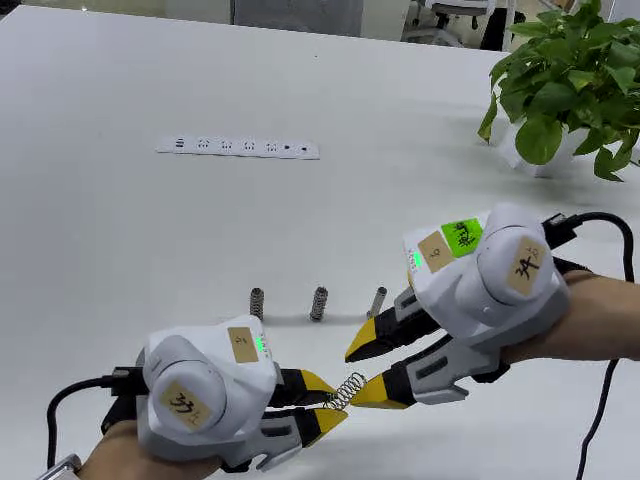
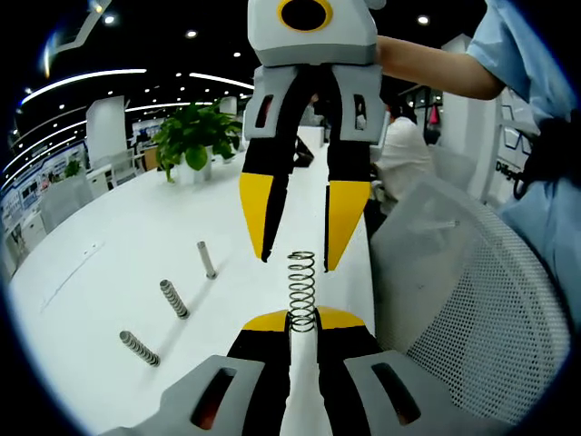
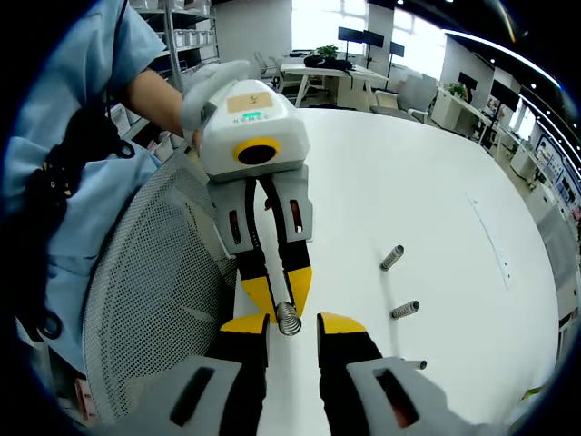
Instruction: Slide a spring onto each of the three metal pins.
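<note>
L gripper on spring, base hidden

The left end of the spring was hidden between the clamped jaws of the left gripper, whose near side the bottom edge cut off. The left fitted spring and middle fitted spring hid the pins inside them. The plant was cropped at the far right.

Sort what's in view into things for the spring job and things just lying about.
For the job:
spring, held in the left gripper
right gripper, open at the spring's free end
bare pin
left pin and middle pin, each already wearing a spring

Lying about:
power strip
plant
mesh chair
</note>
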Demonstrator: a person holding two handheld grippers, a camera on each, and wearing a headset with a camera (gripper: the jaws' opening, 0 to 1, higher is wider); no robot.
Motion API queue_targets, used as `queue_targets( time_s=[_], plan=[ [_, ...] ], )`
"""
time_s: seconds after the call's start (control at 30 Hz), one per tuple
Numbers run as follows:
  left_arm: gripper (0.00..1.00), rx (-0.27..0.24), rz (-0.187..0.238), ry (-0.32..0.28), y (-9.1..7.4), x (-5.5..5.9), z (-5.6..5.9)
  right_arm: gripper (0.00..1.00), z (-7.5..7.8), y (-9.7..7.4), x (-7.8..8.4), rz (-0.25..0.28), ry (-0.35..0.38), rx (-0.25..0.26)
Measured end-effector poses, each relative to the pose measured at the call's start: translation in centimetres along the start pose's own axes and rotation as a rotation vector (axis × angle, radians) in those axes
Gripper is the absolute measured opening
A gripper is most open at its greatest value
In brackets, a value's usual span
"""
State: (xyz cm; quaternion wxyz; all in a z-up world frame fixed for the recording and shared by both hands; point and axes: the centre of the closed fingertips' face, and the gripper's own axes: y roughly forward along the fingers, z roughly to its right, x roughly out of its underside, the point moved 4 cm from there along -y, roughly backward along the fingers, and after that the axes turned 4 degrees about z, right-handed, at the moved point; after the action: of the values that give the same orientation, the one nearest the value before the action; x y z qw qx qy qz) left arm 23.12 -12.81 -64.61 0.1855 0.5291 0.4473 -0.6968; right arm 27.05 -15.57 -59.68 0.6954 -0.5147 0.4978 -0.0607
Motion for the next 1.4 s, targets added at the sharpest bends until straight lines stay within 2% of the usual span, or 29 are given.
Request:
queue_targets(
  time_s=[0.13, 0.47, 0.97, 1.4],
  plan=[
    [0.09, 0.006, -0.002, 0.008, 0.1, -0.1, 0.0, 0.21, -0.2, 0.4, 0.3, -0.043, -0.015, -0.054],
    [0.09, 0.013, 0.021, 0.007, 0.2, -0.8, 0.3, 0.16, -0.2, 1.3, 0.8, -0.08, -0.016, -0.094],
    [0.09, 0.014, 0.05, 0.001, 0.1, -0.8, 0.6, 0.13, -0.8, 1.8, 0.7, -0.089, 0.003, -0.125],
    [0.1, -0.003, 0.05, -0.011, 0.0, -0.3, 0.7, 0.12, -0.5, 2.3, 1.0, -0.084, 0.048, -0.121]
  ],
)
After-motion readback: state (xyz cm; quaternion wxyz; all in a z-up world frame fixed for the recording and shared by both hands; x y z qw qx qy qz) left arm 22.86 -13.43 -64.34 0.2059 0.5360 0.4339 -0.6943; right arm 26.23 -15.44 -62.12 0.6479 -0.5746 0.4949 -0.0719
